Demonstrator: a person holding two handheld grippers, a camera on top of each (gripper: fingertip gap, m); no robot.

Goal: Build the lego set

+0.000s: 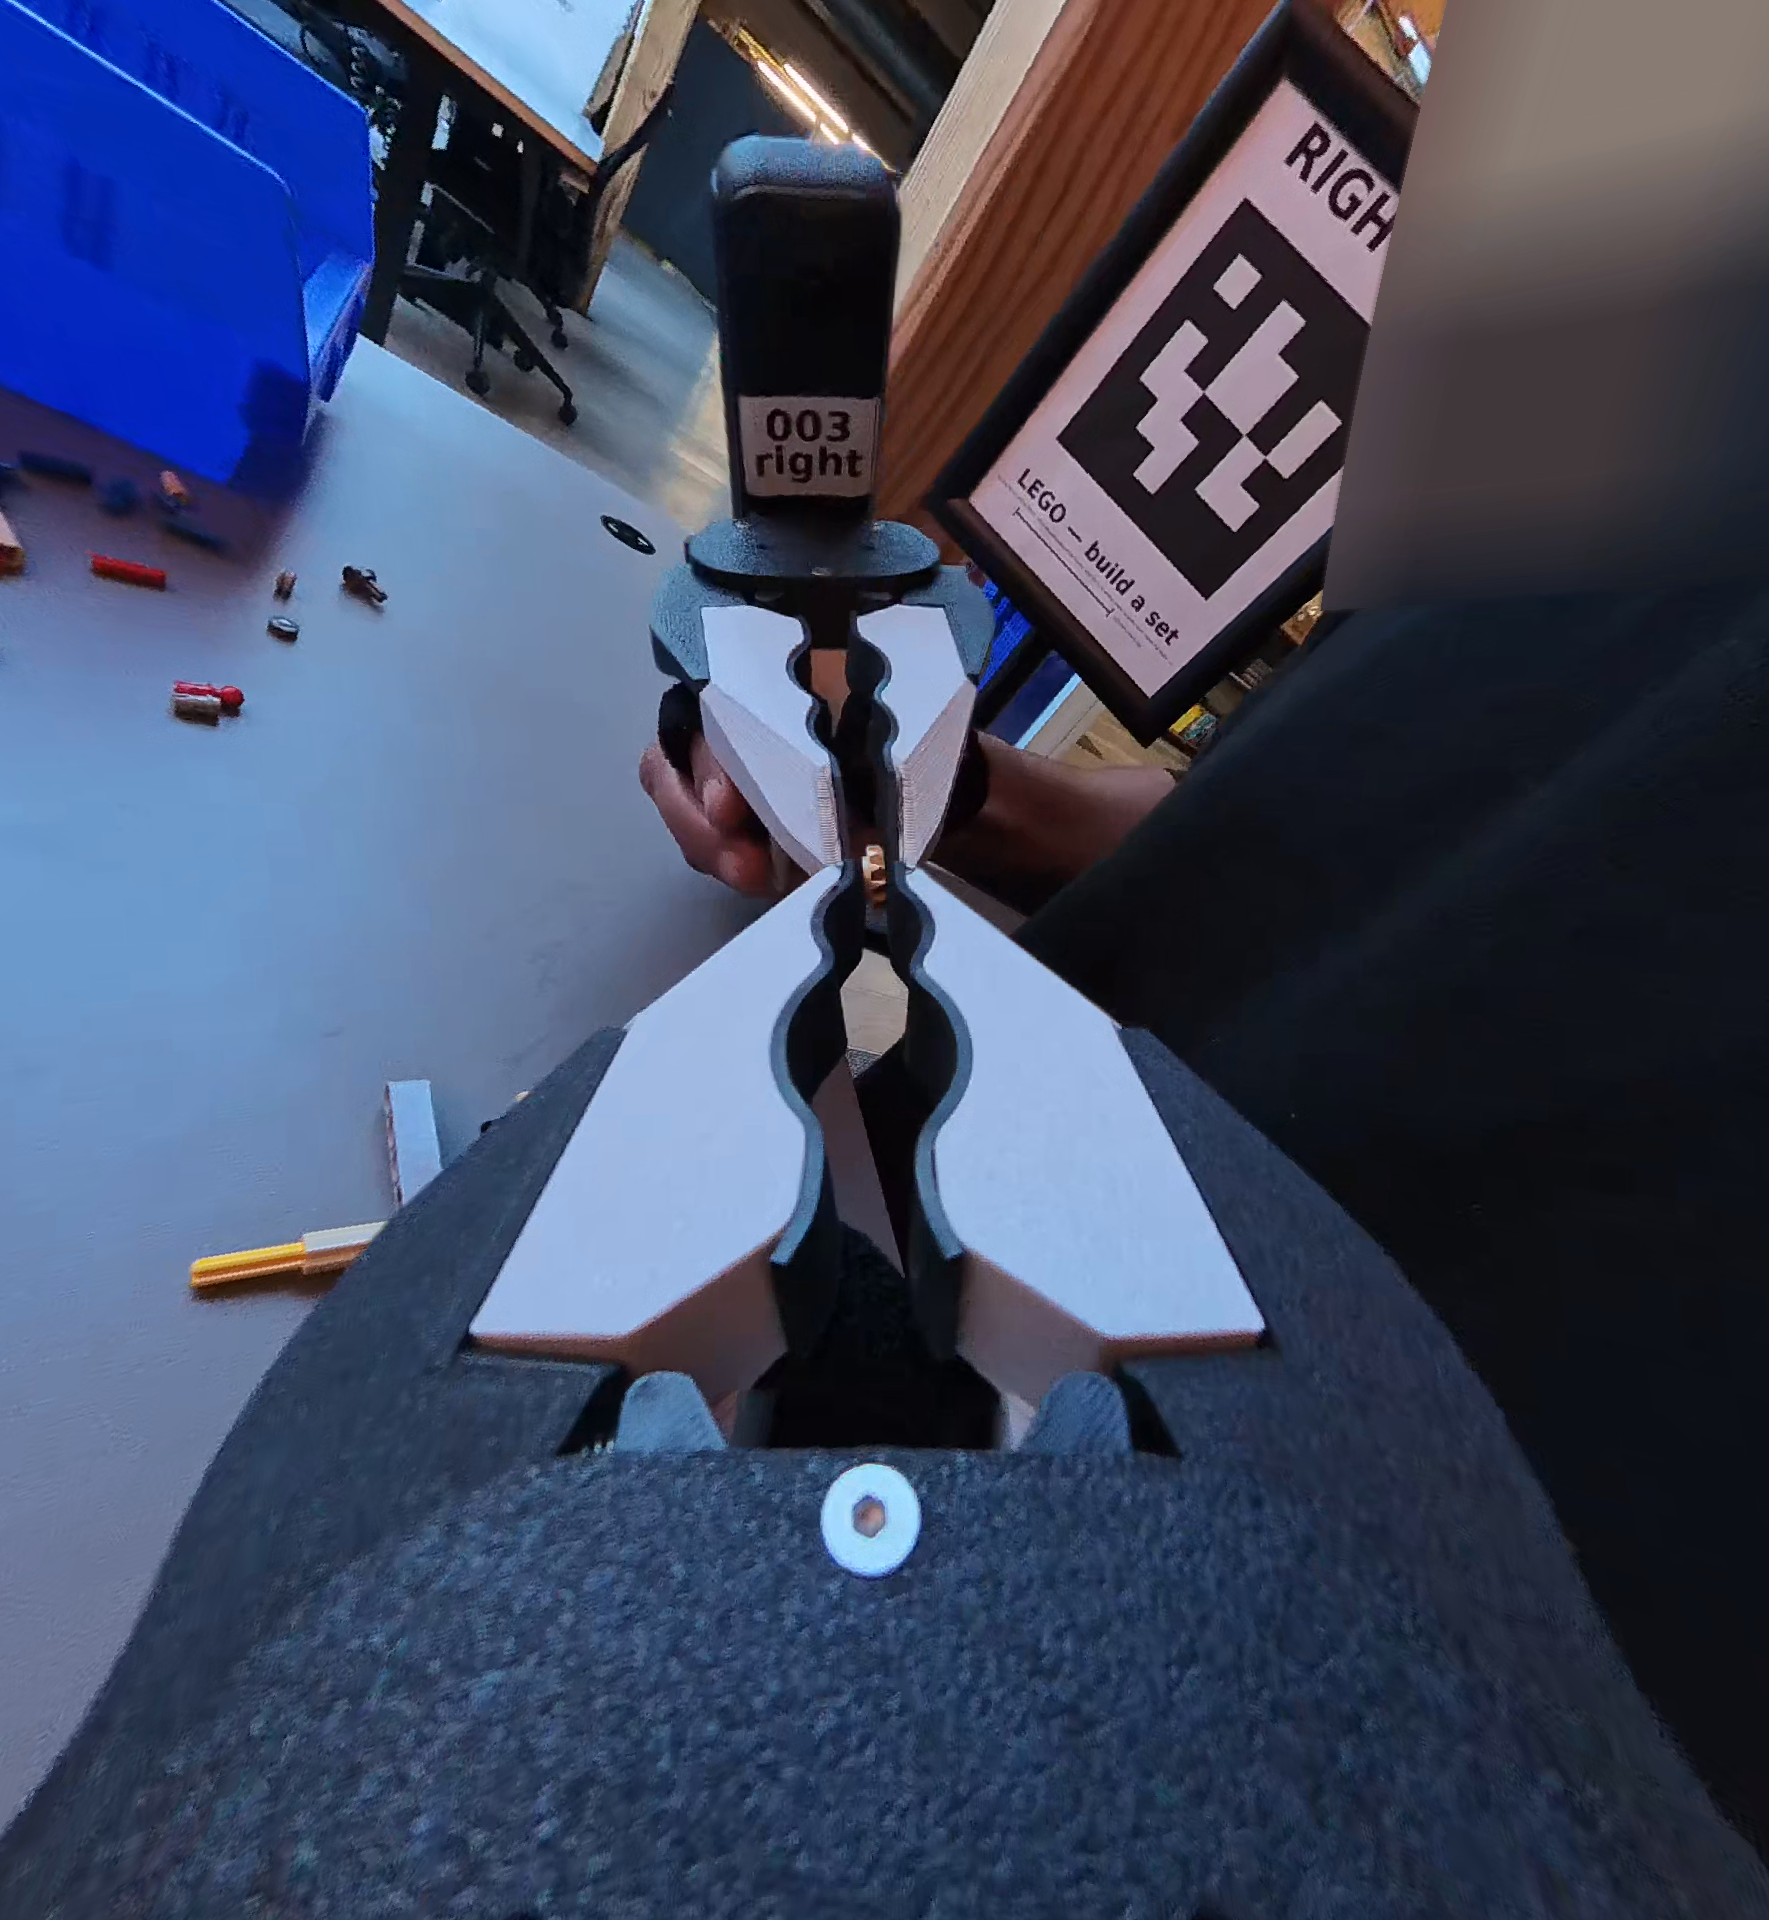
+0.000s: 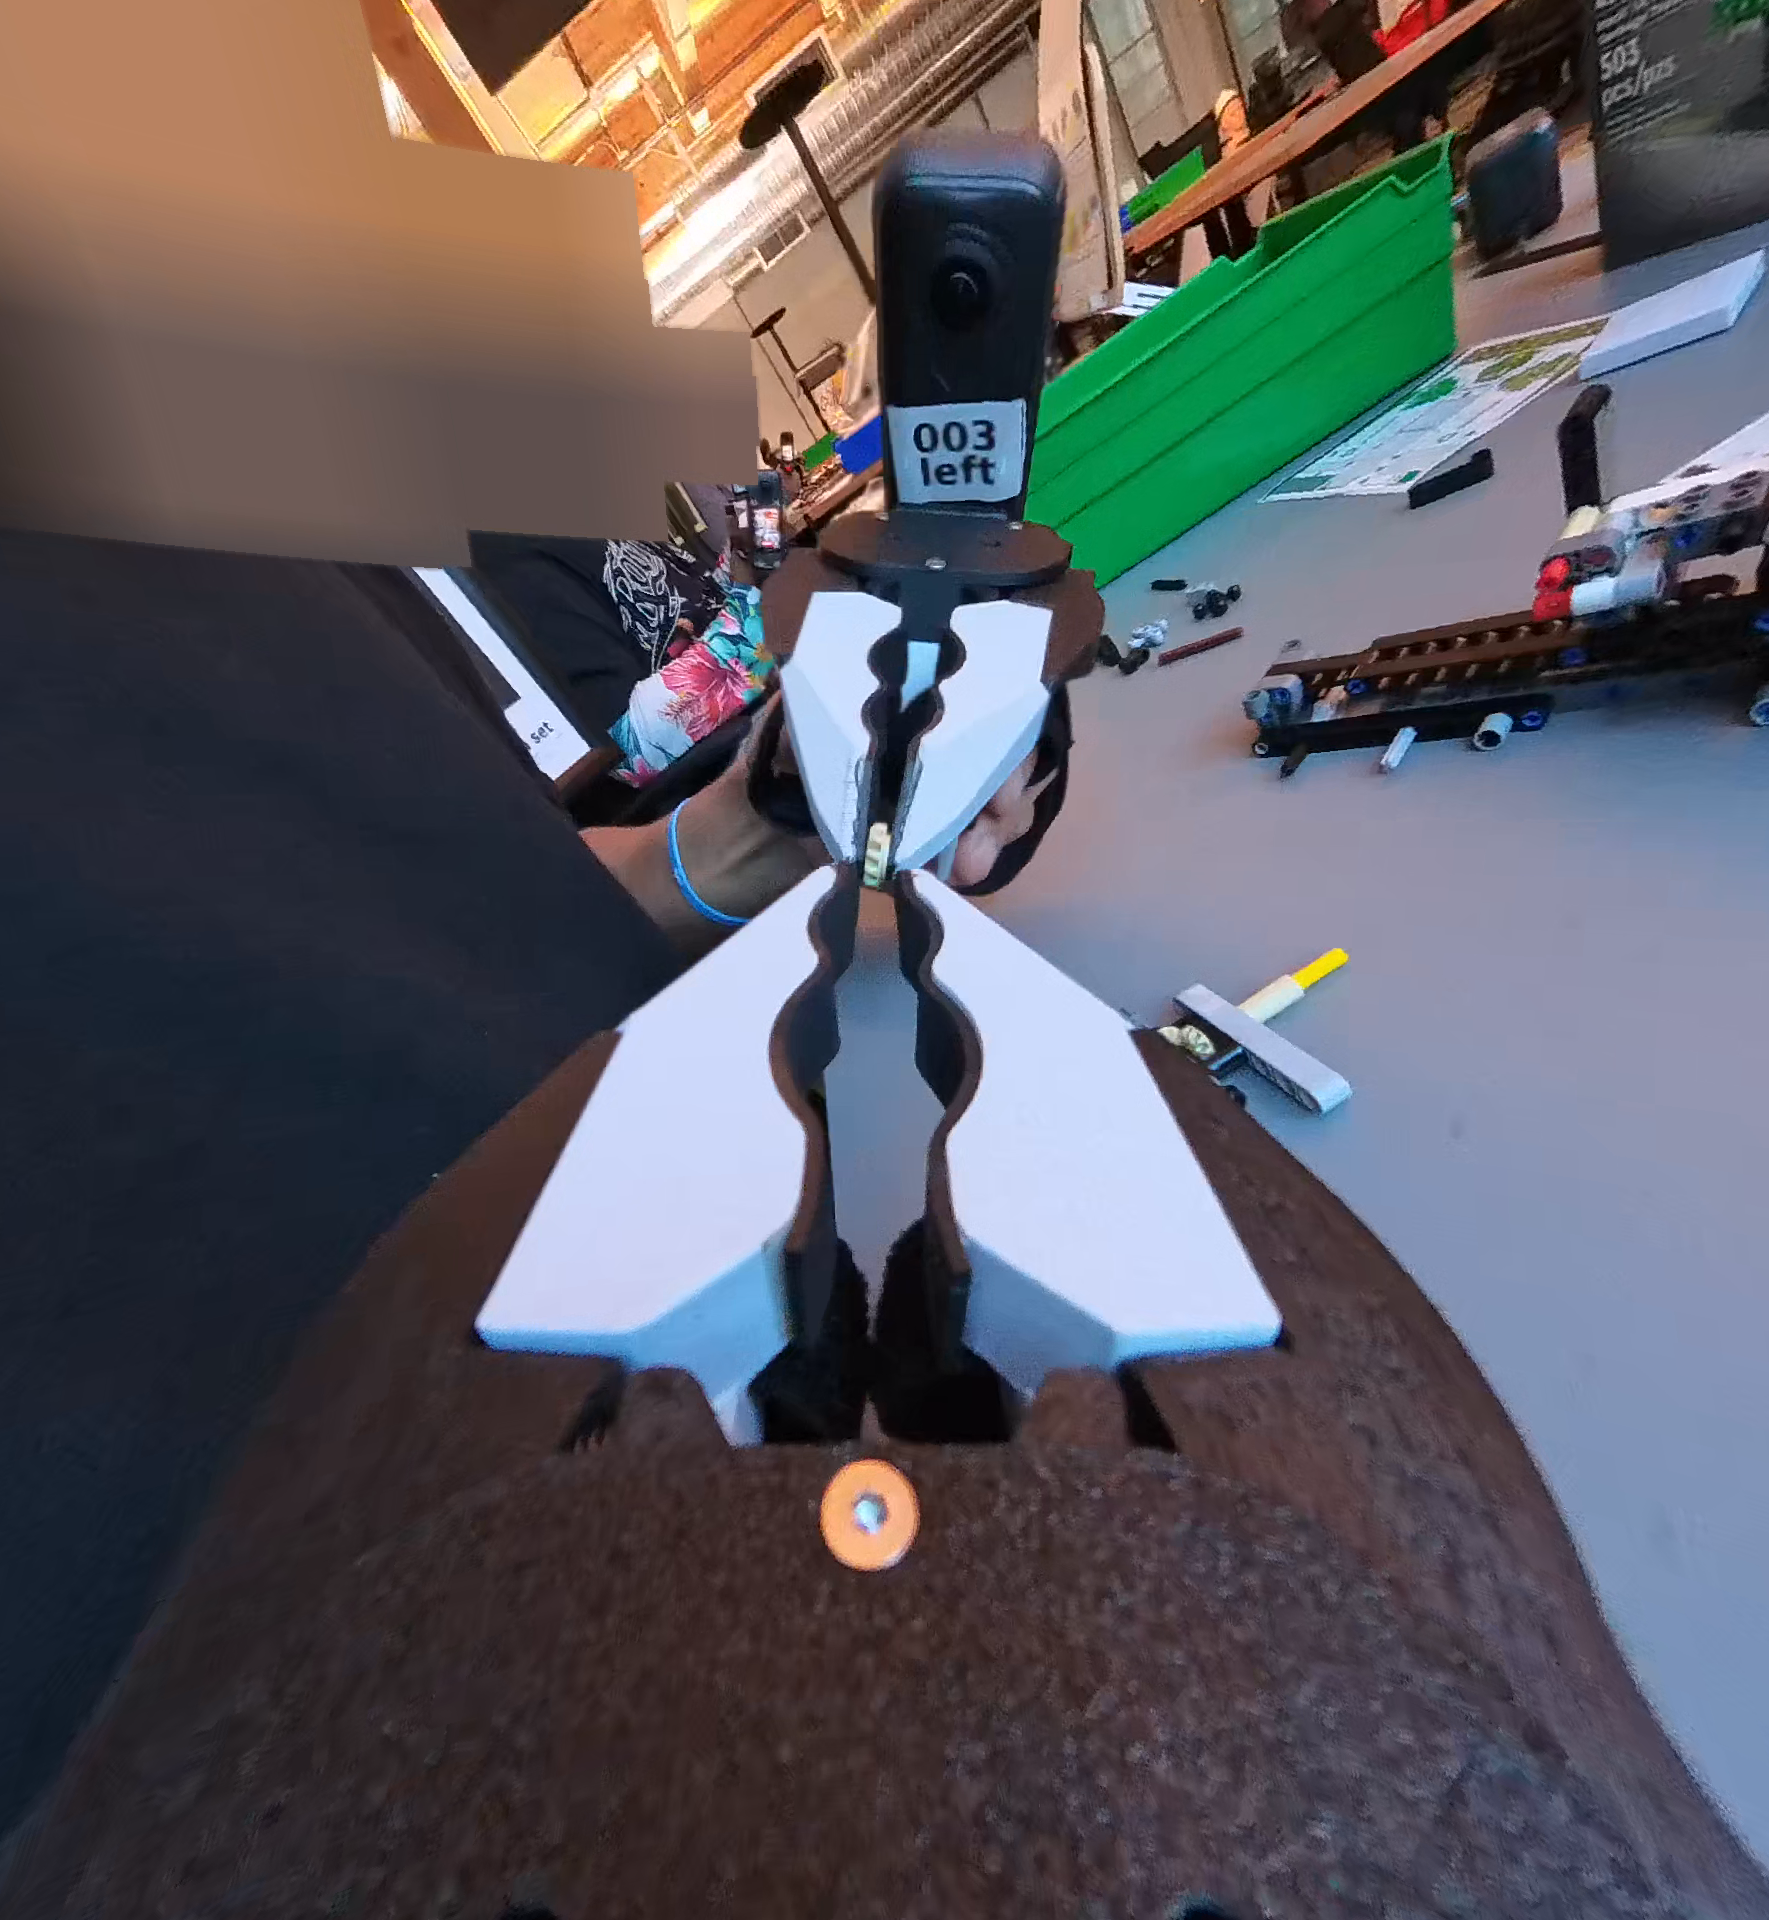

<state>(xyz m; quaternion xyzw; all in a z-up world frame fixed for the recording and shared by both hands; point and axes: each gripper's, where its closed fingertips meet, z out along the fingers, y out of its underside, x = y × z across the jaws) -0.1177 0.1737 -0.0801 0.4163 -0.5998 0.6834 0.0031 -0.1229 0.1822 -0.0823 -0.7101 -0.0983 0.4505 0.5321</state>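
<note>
My two grippers meet tip to tip above the grey table (image 1: pixel 236 935). A small tan gear (image 1: pixel 872 864) sits edge-on right where the tips meet; it also shows in the right wrist view (image 2: pixel 875 857). My left gripper (image 1: pixel 869 896) and my right gripper (image 2: pixel 875 881) both have their jaws nearly closed around it. I cannot tell which one bears the grip. A grey beam with a cream-and-yellow axle (image 2: pixel 1264 1039) lies on the table below them. A long dark partly built model (image 2: pixel 1586 644) lies farther off.
A blue bin (image 1: pixel 132 260) stands by several loose red, grey and dark pieces (image 1: pixel 127 569). A green bin (image 2: pixel 1254 353), an instruction sheet (image 2: pixel 1431 416) and small black pieces (image 2: pixel 1202 603) lie beyond. A framed sign (image 1: pixel 1202 416) stands close. The person's dark clothing (image 1: pixel 1482 1039) fills one side. The grippers are tip to tip, or close to it.
</note>
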